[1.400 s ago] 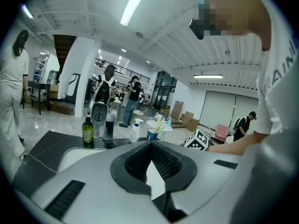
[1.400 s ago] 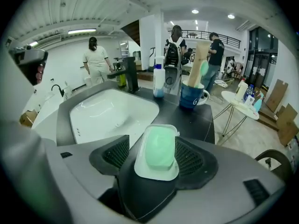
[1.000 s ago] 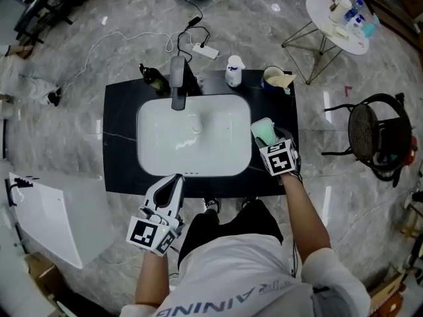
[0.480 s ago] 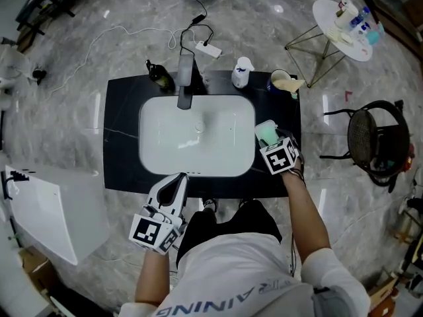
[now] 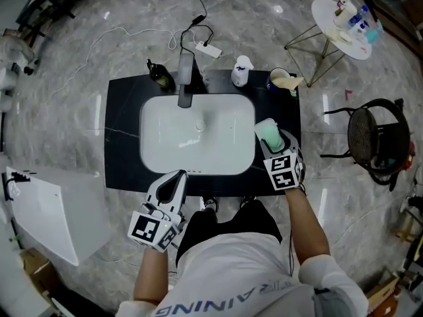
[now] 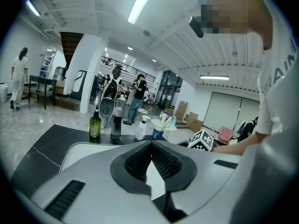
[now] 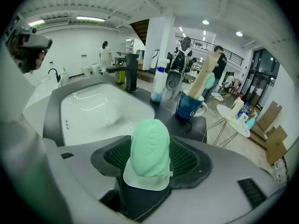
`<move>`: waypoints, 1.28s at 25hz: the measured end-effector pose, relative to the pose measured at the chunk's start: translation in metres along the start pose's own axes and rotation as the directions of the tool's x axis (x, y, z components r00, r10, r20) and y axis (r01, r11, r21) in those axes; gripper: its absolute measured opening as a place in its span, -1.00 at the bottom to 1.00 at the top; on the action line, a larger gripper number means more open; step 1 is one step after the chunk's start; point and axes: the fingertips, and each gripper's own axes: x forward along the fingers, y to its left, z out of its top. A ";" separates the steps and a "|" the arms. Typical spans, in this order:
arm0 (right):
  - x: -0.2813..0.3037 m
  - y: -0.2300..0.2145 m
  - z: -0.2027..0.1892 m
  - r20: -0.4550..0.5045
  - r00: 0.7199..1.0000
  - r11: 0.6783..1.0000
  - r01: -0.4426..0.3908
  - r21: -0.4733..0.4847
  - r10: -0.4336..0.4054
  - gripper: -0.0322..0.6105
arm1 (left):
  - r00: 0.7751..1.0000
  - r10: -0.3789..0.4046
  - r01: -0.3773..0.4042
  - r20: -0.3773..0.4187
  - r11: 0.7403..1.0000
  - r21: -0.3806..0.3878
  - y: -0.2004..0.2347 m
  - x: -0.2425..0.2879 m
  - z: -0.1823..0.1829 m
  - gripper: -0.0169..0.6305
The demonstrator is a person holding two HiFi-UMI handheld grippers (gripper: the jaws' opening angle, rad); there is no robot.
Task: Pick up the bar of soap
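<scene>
Right gripper view shows the bar of soap [image 7: 149, 143] standing between the fingers of the right gripper [image 5: 272, 145], which have just been closing and now clasp it, a white piece beneath it. The soap is just right of the sink [image 5: 165, 150], probably only slightly off the worktop [image 5: 122, 124], so lifting it clear is left. That hand tilts steeply down. The left gripper [image 5: 174, 180], its fingers pressed together on nothing, hovers at the sink's near edge, almost level.
</scene>
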 end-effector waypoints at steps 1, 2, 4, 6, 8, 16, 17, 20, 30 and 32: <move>-0.007 0.000 0.006 0.024 1.000 1.000 0.003 -0.001 -0.003 -0.06 | 1.000 -0.003 0.003 0.000 1.000 0.005 -0.001 0.001 0.001 -0.94; -0.013 0.001 0.012 0.045 0.999 1.000 0.005 -0.002 -0.004 -0.06 | 1.000 -0.006 0.006 -0.001 1.000 0.013 -0.003 0.002 0.003 -0.94; -0.027 0.003 0.022 0.085 0.996 1.000 0.002 0.003 -0.002 -0.06 | 1.000 -0.013 0.013 -0.003 0.999 0.033 -0.008 0.004 0.005 -0.94; -0.044 0.003 0.033 0.121 0.993 1.000 -0.004 0.028 0.001 -0.06 | 1.000 -0.021 0.021 0.003 0.999 0.050 -0.013 0.006 0.010 -0.94; -0.064 0.002 0.047 0.158 0.987 0.998 -0.009 0.068 -0.002 -0.06 | 0.999 -0.031 0.030 0.016 0.998 0.062 -0.018 0.008 0.016 -0.94; -0.145 0.007 0.104 0.338 0.941 0.997 -0.021 0.078 -0.007 -0.06 | 0.995 -0.049 0.039 0.087 0.993 0.109 -0.037 0.003 0.053 -0.94; -0.155 0.006 0.109 0.360 0.933 0.996 -0.022 0.083 -0.009 -0.06 | 0.994 -0.052 0.041 0.099 0.993 0.113 -0.040 0.002 0.058 -0.94; -0.181 0.002 0.123 0.426 0.905 0.993 -0.042 0.109 -0.008 -0.06 | 0.990 -0.062 0.044 0.126 0.989 0.138 -0.047 -0.002 0.071 -0.94; -0.257 -0.007 0.162 0.587 0.810 0.990 -0.073 0.124 -0.013 -0.06 | 0.974 -0.094 0.052 0.208 0.978 0.200 -0.065 -0.013 0.105 -0.94; -0.270 -0.006 0.171 0.616 0.788 0.991 -0.070 0.113 -0.015 -0.06 | 0.970 -0.097 0.050 0.221 0.976 0.213 -0.067 -0.017 0.111 -0.94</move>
